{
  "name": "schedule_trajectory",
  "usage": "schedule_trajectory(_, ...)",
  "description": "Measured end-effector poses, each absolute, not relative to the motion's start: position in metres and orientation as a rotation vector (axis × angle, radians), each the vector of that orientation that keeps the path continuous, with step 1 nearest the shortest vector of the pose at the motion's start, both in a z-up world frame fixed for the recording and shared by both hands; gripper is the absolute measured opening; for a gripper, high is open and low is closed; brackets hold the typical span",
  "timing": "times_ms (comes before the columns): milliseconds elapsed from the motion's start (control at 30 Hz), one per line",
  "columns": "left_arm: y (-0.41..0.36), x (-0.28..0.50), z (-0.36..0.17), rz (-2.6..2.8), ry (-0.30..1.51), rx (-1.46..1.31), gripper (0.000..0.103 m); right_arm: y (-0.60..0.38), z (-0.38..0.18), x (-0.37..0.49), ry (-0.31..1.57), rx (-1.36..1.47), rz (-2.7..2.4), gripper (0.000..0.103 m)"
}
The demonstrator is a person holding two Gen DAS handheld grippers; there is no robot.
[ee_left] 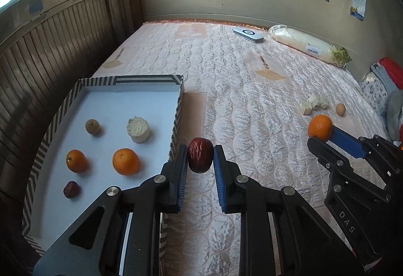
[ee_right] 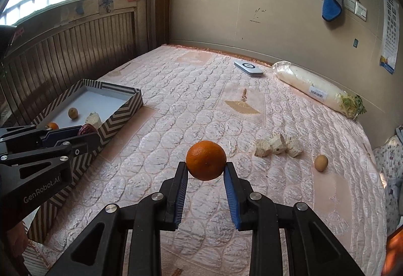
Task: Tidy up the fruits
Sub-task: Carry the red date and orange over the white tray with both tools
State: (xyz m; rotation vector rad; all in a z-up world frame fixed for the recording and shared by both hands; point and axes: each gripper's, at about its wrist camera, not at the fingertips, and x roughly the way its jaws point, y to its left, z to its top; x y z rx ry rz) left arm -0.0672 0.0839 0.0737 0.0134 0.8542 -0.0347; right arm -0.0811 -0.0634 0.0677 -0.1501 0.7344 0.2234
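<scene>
Both fruits sit between fingers: red date [ee_left: 200, 158] left, orange [ee_right: 206, 160] right.

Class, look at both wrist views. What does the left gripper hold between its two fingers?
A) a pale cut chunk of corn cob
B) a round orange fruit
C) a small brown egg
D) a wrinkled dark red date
D: in the left wrist view the left gripper is shut on the wrinkled dark red date, beside the striped cardboard tray; the round orange fruit sits in the right gripper.
</scene>
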Motion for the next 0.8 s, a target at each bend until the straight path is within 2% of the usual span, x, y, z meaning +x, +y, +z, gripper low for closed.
schedule_trajectory(800, 0.183, -0.087, 0.067, 0.100, 0.855, -0.095, 0.020, 0.021, 0.072, -0.082, 0.721, -0.261, 0.342, 0.028)
